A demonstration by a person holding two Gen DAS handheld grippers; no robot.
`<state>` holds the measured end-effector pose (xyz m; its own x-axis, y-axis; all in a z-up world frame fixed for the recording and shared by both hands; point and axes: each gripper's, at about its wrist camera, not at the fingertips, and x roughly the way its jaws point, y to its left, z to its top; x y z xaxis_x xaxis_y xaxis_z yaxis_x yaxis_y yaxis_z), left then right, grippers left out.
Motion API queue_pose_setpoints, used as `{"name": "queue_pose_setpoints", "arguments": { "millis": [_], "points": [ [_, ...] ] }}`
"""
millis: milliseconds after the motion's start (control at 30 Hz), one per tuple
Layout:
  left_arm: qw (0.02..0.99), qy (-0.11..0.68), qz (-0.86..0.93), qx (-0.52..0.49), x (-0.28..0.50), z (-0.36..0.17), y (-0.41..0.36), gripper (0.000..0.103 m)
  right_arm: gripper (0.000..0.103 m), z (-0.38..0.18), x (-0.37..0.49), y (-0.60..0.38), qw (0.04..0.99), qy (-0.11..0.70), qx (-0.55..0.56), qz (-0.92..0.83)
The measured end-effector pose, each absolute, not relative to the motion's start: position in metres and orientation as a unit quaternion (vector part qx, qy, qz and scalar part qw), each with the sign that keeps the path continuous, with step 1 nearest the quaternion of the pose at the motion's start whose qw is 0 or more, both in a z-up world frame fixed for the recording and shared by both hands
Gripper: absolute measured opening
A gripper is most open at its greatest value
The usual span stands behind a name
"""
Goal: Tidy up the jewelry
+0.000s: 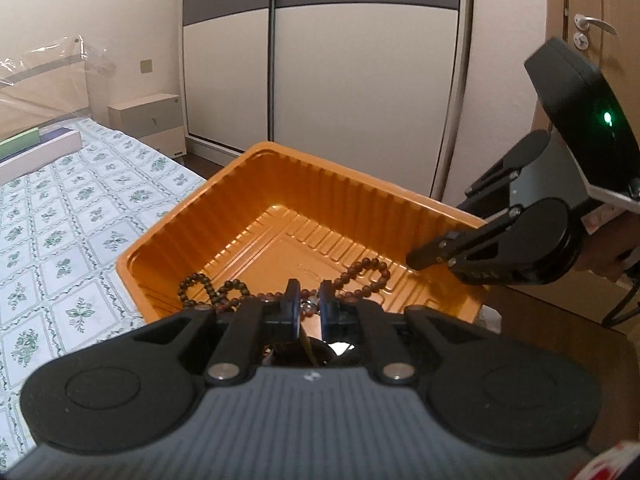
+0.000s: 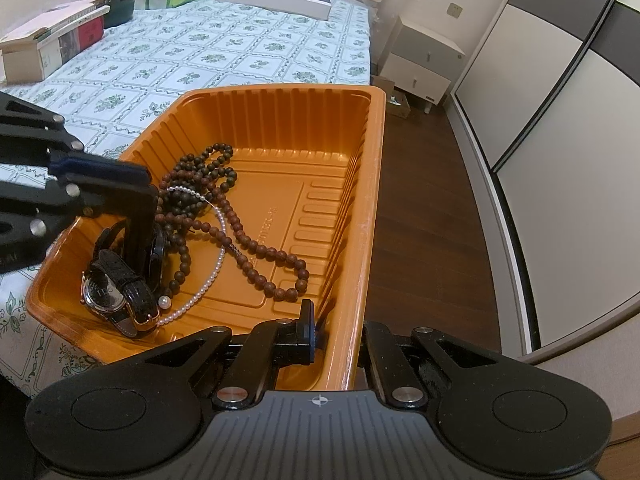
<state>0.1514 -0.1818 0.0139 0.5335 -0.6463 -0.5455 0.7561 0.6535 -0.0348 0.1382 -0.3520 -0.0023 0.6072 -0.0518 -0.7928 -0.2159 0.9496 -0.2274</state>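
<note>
Jewelry: brown bead necklace point(image 2: 256, 240), pearl strand point(image 2: 208, 284), watch point(image 2: 108, 292) in orange tray point(image 2: 280, 120), centre-left of frame.
Left gripper point(image 2: 140, 184): over the watch, jaws narrow, nothing visibly held.
Right gripper point(image 2: 324, 340): clamped on tray's near wall, lower centre.

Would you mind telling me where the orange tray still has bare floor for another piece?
The orange tray is bare along its far wall and right side, beyond the brown bead necklace. The near-left corner is crowded: watch, pearl strand, heaped beads and the left claw. The right claw grips the near rim.

Orange tray point(image 2: 372, 184), brown beads point(image 2: 256, 248), green-floral white bedspread point(image 2: 200, 56)
</note>
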Motion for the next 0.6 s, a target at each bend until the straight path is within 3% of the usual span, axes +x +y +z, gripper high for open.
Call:
{"name": "queue_pose_setpoints", "arguments": {
  "millis": [33, 100, 600],
  "points": [
    [0.869, 0.267, -0.404, 0.102, 0.151, 0.013, -0.182, 0.02, 0.005, -0.002, 0.138, -0.352, 0.883, 0.441, -0.152, 0.046],
    [0.869, 0.268, -0.404, 0.095, 0.152, 0.014, -0.18, 0.027, 0.005, -0.002, 0.138, -0.352, 0.884, 0.441, -0.152, 0.046],
    [0.92, 0.29, -0.249, 0.085, 0.19, 0.0, -0.055, 0.027, 0.005, -0.002, 0.138, -0.352, 0.884, 0.441, -0.15, 0.046]
  ]
}}
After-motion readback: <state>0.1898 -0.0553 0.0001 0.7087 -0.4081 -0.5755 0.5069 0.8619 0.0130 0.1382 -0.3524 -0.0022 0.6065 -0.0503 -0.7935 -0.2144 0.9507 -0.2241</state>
